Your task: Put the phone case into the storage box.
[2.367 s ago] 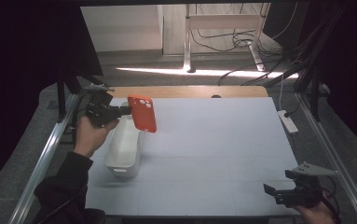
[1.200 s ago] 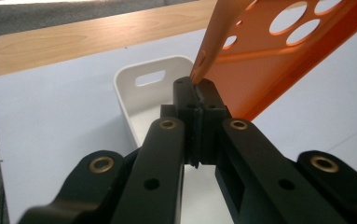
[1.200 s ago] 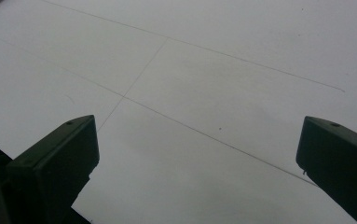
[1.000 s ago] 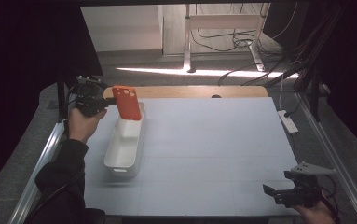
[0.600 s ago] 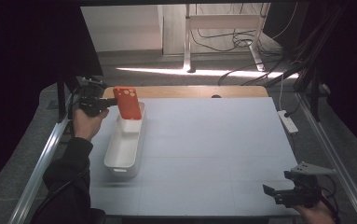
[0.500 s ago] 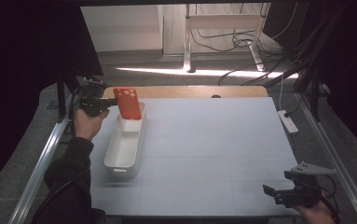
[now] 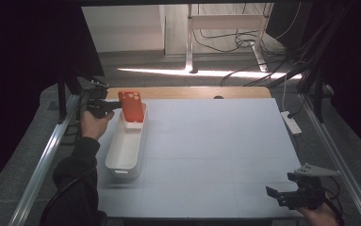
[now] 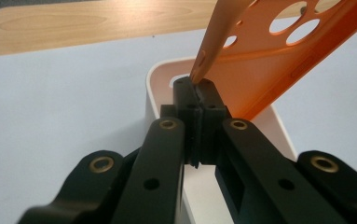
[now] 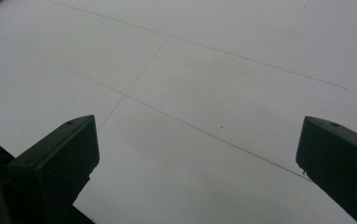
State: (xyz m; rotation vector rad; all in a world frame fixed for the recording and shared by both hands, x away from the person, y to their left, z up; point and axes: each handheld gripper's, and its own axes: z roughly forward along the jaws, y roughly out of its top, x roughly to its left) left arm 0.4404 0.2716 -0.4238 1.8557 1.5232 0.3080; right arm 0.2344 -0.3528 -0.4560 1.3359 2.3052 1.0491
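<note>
An orange phone case [image 7: 131,107] with round camera holes stands on edge over the far end of a long white tray [image 7: 125,149]. My left gripper [image 7: 113,106] is shut on the case's edge, at the table's far left. In the left gripper view the two black pads [image 8: 197,93] pinch the thin orange edge [image 8: 278,51], with the tray's rim [image 8: 154,88] just beyond. My right gripper [image 7: 276,195] rests at the near right corner, jaws spread wide over bare white table [image 9: 204,93], with nothing between them.
The white table top [image 7: 216,150] has a wooden strip [image 7: 192,92] along its far edge. A white power strip [image 7: 290,121] lies off the right side. Metal rails [image 7: 46,160] run along both sides. Cables lie on the floor beyond.
My left gripper has carried the orange case from above the tray's middle to its far end and lowered it there. The right gripper has stayed put.
</note>
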